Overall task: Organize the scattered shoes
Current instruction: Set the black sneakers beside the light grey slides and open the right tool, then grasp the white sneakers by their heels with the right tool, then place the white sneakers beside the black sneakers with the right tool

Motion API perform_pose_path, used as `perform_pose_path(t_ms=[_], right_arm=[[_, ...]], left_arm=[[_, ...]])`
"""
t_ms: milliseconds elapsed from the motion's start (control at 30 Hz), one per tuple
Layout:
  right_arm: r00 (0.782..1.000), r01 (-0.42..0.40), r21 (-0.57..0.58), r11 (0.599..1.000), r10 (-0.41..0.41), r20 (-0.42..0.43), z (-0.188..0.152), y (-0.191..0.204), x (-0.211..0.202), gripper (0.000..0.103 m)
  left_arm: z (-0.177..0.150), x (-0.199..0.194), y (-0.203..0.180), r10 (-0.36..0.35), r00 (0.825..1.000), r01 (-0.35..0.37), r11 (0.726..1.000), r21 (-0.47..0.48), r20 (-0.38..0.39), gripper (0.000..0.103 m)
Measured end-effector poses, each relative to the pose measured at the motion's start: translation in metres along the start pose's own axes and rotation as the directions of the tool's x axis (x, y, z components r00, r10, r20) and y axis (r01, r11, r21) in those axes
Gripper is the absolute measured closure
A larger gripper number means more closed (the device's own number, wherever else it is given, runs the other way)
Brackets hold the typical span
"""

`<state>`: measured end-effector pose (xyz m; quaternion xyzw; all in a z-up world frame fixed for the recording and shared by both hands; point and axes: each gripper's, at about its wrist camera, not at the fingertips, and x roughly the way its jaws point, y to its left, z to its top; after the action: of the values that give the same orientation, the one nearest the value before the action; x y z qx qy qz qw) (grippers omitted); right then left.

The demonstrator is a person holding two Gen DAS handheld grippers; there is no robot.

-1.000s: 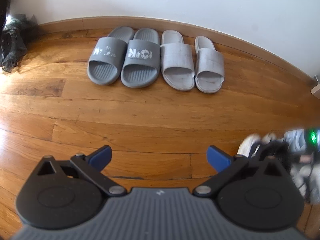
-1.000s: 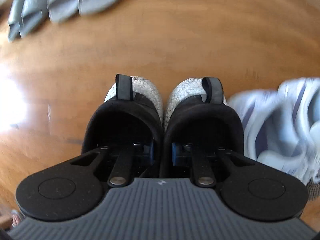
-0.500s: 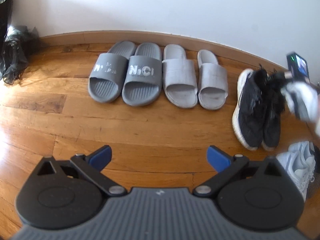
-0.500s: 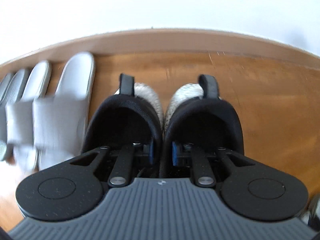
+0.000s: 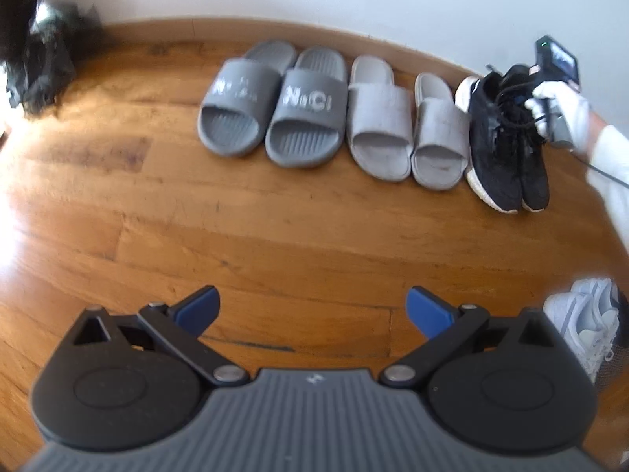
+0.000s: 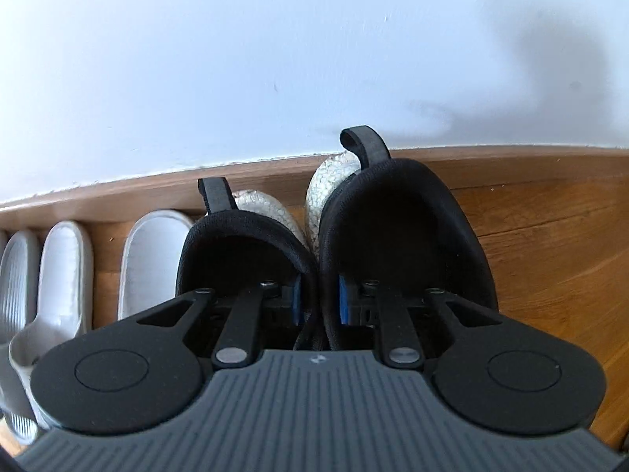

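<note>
My right gripper (image 6: 317, 301) is shut on the inner collars of a pair of black sneakers (image 6: 405, 236) with white soles, heels toward the skirting board. In the left wrist view the black sneakers (image 5: 507, 145) sit at the right end of a row along the wall, beside light grey slides (image 5: 409, 126) and dark grey slides (image 5: 275, 106). The gloved hand holding the right gripper (image 5: 558, 90) is over the sneakers. My left gripper (image 5: 312, 306) is open and empty, above bare floor.
A pair of white sneakers (image 5: 585, 318) lies on the floor at the right edge. A black bag (image 5: 39, 59) sits in the far left corner. The wooden skirting board (image 6: 511, 161) and white wall bound the row. Light grey slides (image 6: 149, 251) lie left of the sneakers.
The right gripper carried the black sneakers from mid-floor to the wall and lowered them beside the light grey slides. The left gripper stayed open, shifting slightly.
</note>
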<state>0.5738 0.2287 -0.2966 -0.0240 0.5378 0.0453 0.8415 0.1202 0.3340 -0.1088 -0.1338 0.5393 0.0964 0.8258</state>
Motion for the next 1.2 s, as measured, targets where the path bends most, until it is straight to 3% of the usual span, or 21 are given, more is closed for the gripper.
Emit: perform_pose_path(t_ms=[67, 133, 167, 267, 300, 400, 467, 567, 633, 700, 733, 767, 1000, 1033, 1067, 1167, 1200], right_arm=[[0.998, -0.05, 0.001, 0.999, 0.05, 0.026, -0.006, -0.009, -0.014, 0.058], [0.994, -0.088, -0.03, 0.996, 0.09, 0.069, -0.014, -0.02, -0.04, 0.059], [0.984, -0.155, -0.062, 0.986, 0.16, 0.084, -0.023, -0.033, -0.063, 0.059], [0.964, -0.228, -0.148, 0.962, 0.244, 0.108, -0.06, -0.078, -0.116, 0.05], [0.965, -0.218, -0.167, 0.962, 0.237, 0.109, -0.07, -0.09, -0.125, 0.045], [0.981, -0.159, -0.249, 0.955, 0.182, 0.069, -0.122, -0.155, -0.159, 0.043], [0.993, -0.109, -0.245, 0.963, 0.119, 0.026, -0.172, -0.219, -0.184, 0.041], [0.992, -0.112, -0.078, 0.991, 0.107, -0.067, -0.235, -0.293, -0.202, 0.034], [0.988, -0.084, -0.033, 0.996, 0.079, -0.133, -0.273, -0.318, -0.208, 0.033], [0.983, -0.078, -0.077, 0.994, 0.063, -0.174, -0.306, -0.315, -0.213, 0.031], [0.987, -0.07, -0.121, 0.99, 0.051, -0.155, -0.318, -0.303, -0.218, 0.028], [0.987, -0.068, -0.155, 0.985, 0.044, -0.156, -0.32, -0.297, -0.219, 0.023], [0.974, -0.039, -0.256, 0.966, -0.02, -0.226, -0.3, -0.266, -0.166, 0.02], [0.971, -0.02, -0.26, 0.965, -0.043, -0.235, -0.301, -0.264, -0.157, 0.021], [0.965, -0.011, -0.252, 0.968, -0.056, -0.258, -0.303, -0.261, -0.147, 0.037], [0.976, 0.063, -0.245, 0.967, -0.11, -0.186, -0.308, -0.252, -0.143, 0.066], [0.978, 0.093, -0.224, 0.97, -0.132, -0.162, -0.306, -0.254, -0.146, 0.068]], left_arm=[[0.002, 0.0, -0.003, 0.0, 1.0, 0.0, 1.0, 0.004, 0.01, 0.0], [0.002, -0.001, -0.006, -0.006, 1.0, 0.006, 1.0, 0.009, 0.014, 0.0], [0.002, -0.001, -0.007, -0.015, 1.0, 0.015, 1.0, 0.019, 0.018, 0.0], [-0.001, 0.003, -0.016, -0.043, 0.999, 0.04, 0.996, 0.079, 0.028, 0.0], [-0.002, 0.006, -0.019, -0.048, 0.999, 0.045, 0.994, 0.094, 0.024, 0.0], [-0.004, 0.017, -0.024, -0.065, 0.998, 0.065, 0.99, 0.125, -0.002, 0.0], [-0.005, 0.022, -0.026, -0.079, 0.997, 0.081, 0.987, 0.139, -0.016, 0.0], [-0.008, 0.022, -0.028, -0.089, 0.996, 0.091, 0.983, 0.159, -0.018, 0.0], [-0.011, 0.024, -0.026, -0.086, 0.996, 0.09, 0.983, 0.159, -0.028, 0.0], [-0.014, 0.025, -0.023, -0.081, 0.996, 0.086, 0.985, 0.148, -0.04, 0.0], [-0.015, 0.026, -0.022, -0.075, 0.996, 0.081, 0.986, 0.143, -0.045, 0.0], [-0.016, 0.025, -0.021, -0.07, 0.997, 0.075, 0.988, 0.137, -0.044, 0.0], [-0.017, 0.011, -0.021, -0.056, 0.998, 0.058, 0.99, 0.126, -0.02, 0.0], [-0.017, 0.009, -0.021, -0.051, 0.999, 0.053, 0.991, 0.123, -0.016, 0.0], [-0.018, 0.009, -0.021, -0.048, 0.999, 0.049, 0.991, 0.122, -0.016, 0.0], [-0.018, 0.009, -0.023, -0.04, 0.999, 0.041, 0.992, 0.12, -0.013, 0.0], [-0.019, 0.009, -0.024, -0.037, 0.999, 0.038, 0.992, 0.117, -0.01, 0.0]])
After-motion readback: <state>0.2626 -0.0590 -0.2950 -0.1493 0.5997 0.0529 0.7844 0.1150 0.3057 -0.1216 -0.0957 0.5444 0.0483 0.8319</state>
